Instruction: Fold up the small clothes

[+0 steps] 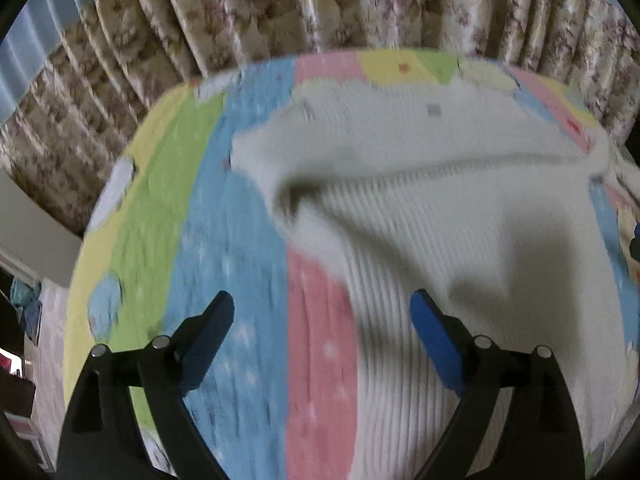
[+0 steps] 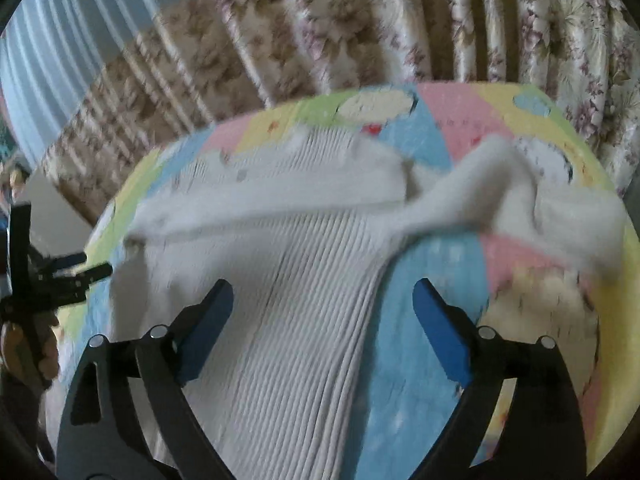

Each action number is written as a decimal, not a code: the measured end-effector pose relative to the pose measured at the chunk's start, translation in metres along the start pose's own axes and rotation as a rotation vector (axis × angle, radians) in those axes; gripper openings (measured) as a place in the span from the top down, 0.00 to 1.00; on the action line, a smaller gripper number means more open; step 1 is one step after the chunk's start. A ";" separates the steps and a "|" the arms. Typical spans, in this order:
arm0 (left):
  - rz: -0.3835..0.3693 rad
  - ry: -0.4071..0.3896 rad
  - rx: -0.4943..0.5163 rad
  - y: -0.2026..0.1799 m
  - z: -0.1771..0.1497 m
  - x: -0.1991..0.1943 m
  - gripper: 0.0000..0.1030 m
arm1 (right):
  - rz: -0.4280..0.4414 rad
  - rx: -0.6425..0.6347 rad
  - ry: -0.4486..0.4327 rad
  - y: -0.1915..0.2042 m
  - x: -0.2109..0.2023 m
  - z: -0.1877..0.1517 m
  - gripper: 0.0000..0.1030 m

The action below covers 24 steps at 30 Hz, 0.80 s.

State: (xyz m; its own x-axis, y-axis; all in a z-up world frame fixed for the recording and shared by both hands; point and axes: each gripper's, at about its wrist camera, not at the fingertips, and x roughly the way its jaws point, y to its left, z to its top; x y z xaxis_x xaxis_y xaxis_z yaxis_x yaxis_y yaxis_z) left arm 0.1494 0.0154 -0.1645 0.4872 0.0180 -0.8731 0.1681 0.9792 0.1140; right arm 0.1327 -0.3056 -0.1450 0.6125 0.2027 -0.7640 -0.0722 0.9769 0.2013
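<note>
Looking through the left wrist view, we hold the left gripper (image 1: 322, 312) wide open and empty over the white ribbed garment (image 1: 420, 208) spread toward the quilt (image 1: 240, 240)'s far edge, while the right wrist view shows our right gripper (image 2: 322, 300) equally open, holding nothing, above its folded-over body, likely readying another fold.

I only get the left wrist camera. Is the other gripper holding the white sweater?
Observer: No. The right gripper is open above the sweater, pinching nothing.
Operator: Where's the sleeve?
Observer: One sleeve lies bunched across the quilt, right of that gripper.
Operator: Do you see my gripper?
Observer: Yes, the left gripper shows at the right wrist view's left edge, in a hand.
</note>
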 end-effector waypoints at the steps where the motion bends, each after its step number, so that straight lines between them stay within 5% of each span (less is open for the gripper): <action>1: 0.001 0.019 0.004 -0.002 -0.013 0.000 0.13 | -0.009 -0.014 0.014 0.004 -0.002 -0.010 0.11; 11: -0.013 0.014 0.000 -0.011 -0.058 -0.022 0.13 | -0.045 0.026 0.055 0.003 -0.029 -0.075 0.12; 16: -0.001 -0.043 -0.012 -0.023 -0.035 -0.030 0.13 | -0.098 0.071 -0.002 -0.021 -0.034 -0.064 0.13; 24: -0.013 -0.095 0.001 -0.050 0.009 -0.026 0.13 | -0.232 0.225 -0.122 -0.105 -0.047 -0.016 0.30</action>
State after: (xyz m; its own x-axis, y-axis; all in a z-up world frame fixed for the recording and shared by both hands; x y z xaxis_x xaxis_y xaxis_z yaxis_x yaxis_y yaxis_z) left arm 0.1355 -0.0357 -0.1430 0.5643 -0.0137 -0.8255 0.1756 0.9790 0.1039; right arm 0.0984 -0.4167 -0.1398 0.6827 -0.0458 -0.7292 0.2471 0.9537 0.1715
